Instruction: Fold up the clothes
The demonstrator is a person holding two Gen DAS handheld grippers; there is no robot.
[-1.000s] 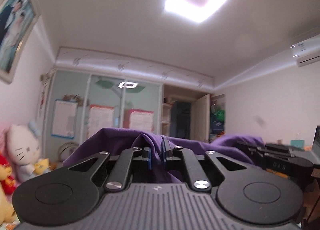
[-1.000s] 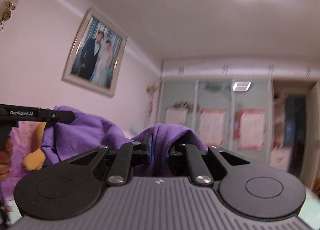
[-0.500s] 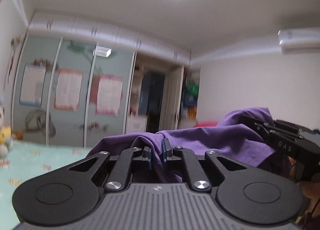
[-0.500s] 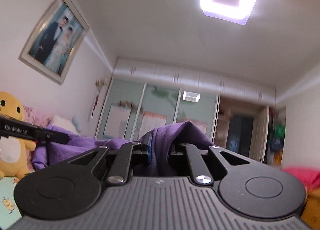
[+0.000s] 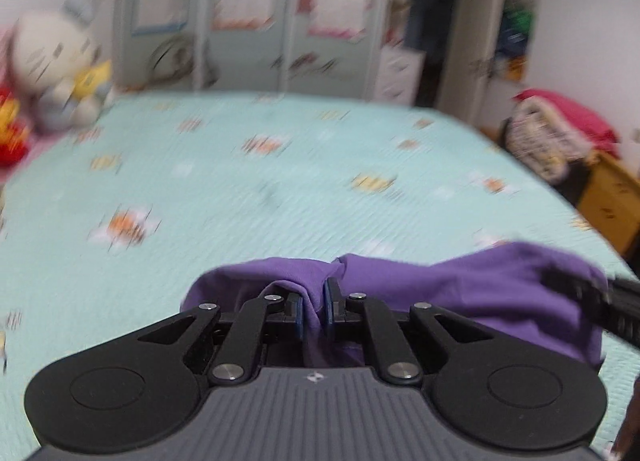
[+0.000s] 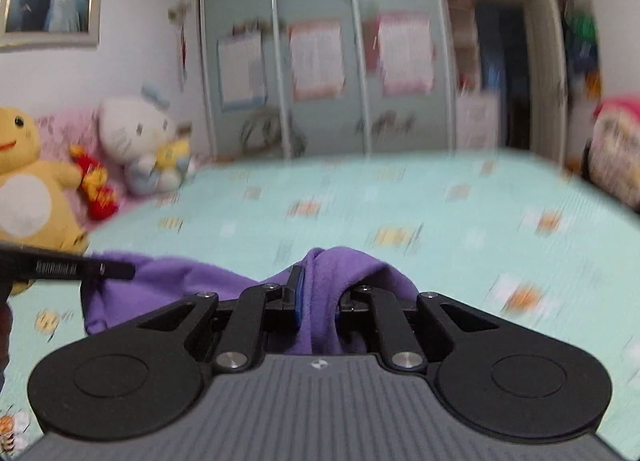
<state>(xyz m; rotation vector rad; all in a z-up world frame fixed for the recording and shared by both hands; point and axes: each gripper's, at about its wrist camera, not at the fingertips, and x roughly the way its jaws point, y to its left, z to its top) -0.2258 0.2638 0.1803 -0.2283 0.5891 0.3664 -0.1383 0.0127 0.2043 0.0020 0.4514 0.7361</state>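
"What are the two grippers doing?"

"The left gripper (image 5: 312, 311) and the right gripper (image 6: 318, 301) are each pinching a bunch of the purple shirt (image 5: 460, 293), jaws clamped on the cloth. It is hanging between them, just over the green bed (image 5: 240, 201)."

"What could go wrong?"

"The shirt could be landing all bunched up (it is looking crumpled already), making a crooked fold."

left wrist: behind its fingers, angled down, close over bed (image 5: 240, 181) | right wrist: same, slightly flatter | shared: bed, wardrobe (image 6: 320, 61), white plush (image 5: 56, 61), purple cloth (image 6: 180, 281)
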